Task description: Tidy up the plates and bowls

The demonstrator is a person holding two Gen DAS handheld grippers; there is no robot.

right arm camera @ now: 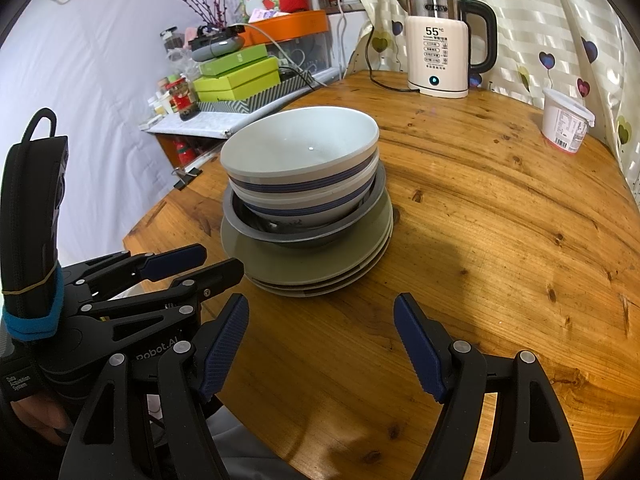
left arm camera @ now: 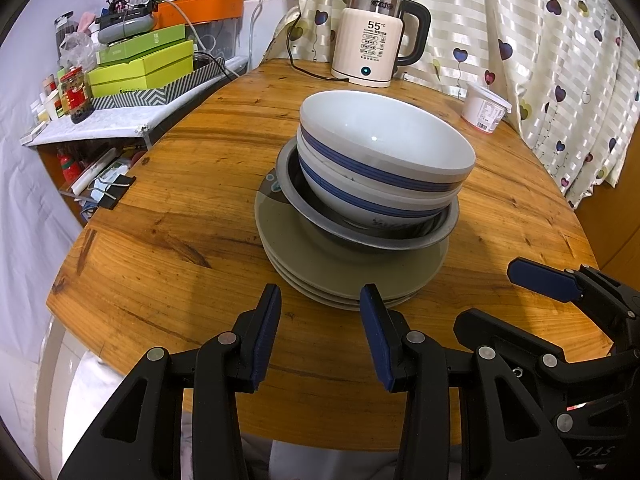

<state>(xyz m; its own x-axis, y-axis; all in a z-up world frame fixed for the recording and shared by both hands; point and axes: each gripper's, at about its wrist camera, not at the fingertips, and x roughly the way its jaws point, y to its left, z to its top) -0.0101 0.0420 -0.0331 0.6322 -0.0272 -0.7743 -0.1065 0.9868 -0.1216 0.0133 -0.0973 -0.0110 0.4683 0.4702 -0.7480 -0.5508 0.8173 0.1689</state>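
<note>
One stack stands mid-table: several olive-grey plates (left arm camera: 320,264) (right arm camera: 304,268) at the bottom, a grey metal bowl (left arm camera: 400,236) (right arm camera: 280,236) on them, and two white blue-banded bowls (left arm camera: 384,148) (right arm camera: 300,148) nested on top. My left gripper (left arm camera: 320,300) is open and empty, just in front of the plates' near edge. My right gripper (right arm camera: 320,312) is open and empty, a little short of the plates; it also shows in the left wrist view (left arm camera: 536,280) at the right. The left gripper also shows in the right wrist view (right arm camera: 192,260) at the left of the stack.
A cream electric kettle (left arm camera: 376,40) (right arm camera: 438,48) with its cord stands at the table's far edge. A white tub (left arm camera: 484,108) (right arm camera: 566,120) sits at the far right by the curtain. A cluttered shelf with green boxes (left arm camera: 140,68) (right arm camera: 236,76) is on the left.
</note>
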